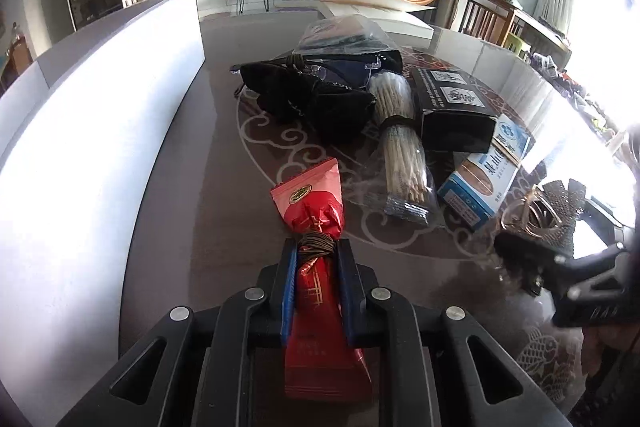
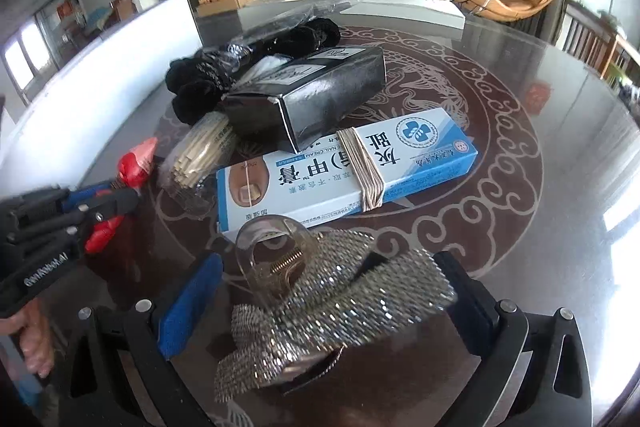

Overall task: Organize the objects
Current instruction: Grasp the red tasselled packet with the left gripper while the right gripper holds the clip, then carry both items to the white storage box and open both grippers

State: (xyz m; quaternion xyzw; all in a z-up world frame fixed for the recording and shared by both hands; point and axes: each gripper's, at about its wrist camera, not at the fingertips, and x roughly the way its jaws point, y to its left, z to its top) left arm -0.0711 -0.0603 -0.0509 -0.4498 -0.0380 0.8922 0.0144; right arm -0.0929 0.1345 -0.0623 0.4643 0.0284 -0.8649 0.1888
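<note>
1. Red packet (image 1: 316,215), bound at its waist with brown cord, is clamped between the narrow fingers of the left tool (image 1: 316,251), low over the glass-topped desk (image 1: 200,187).
2. Sparkly hair clip (image 2: 340,291) lies between the wide-open fingers of the right tool (image 2: 332,291); I cannot tell whether the pads touch it.
3. Just beyond the clip lies a blue-and-white box (image 2: 400,163) wrapped with rubber bands.
4. Touching it behind is a black box (image 2: 316,99); a bag of wooden sticks (image 1: 400,143) lies beside, black cloth (image 1: 312,99) farther back.
</note>
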